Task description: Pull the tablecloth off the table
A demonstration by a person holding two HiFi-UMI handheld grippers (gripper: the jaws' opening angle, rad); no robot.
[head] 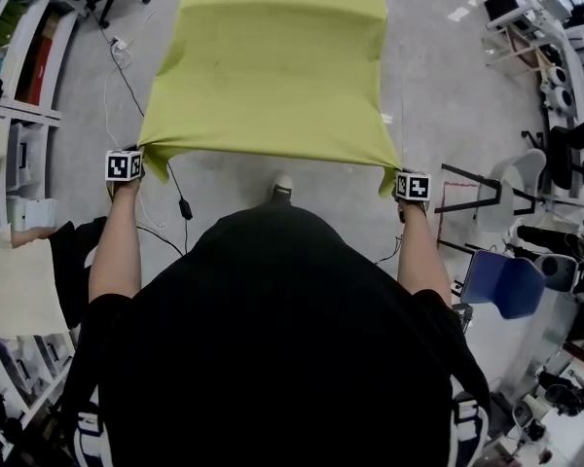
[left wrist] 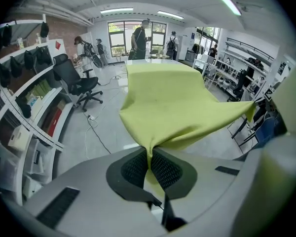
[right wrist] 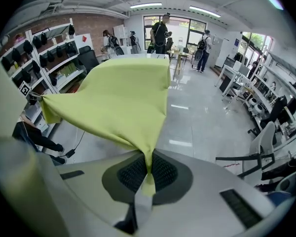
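My left gripper (left wrist: 149,158), middle left in the head view, is clenched on a near corner of the tablecloth (head: 273,66). The cloth stretches across the centre, its far end on the table (left wrist: 155,61) at top. My right gripper (right wrist: 148,169), middle right, clamps the other corner. I should draw both back evenly, keeping the edge straight.

Yellow-green tablecloth (head: 273,76), grey floor (head: 438,95)
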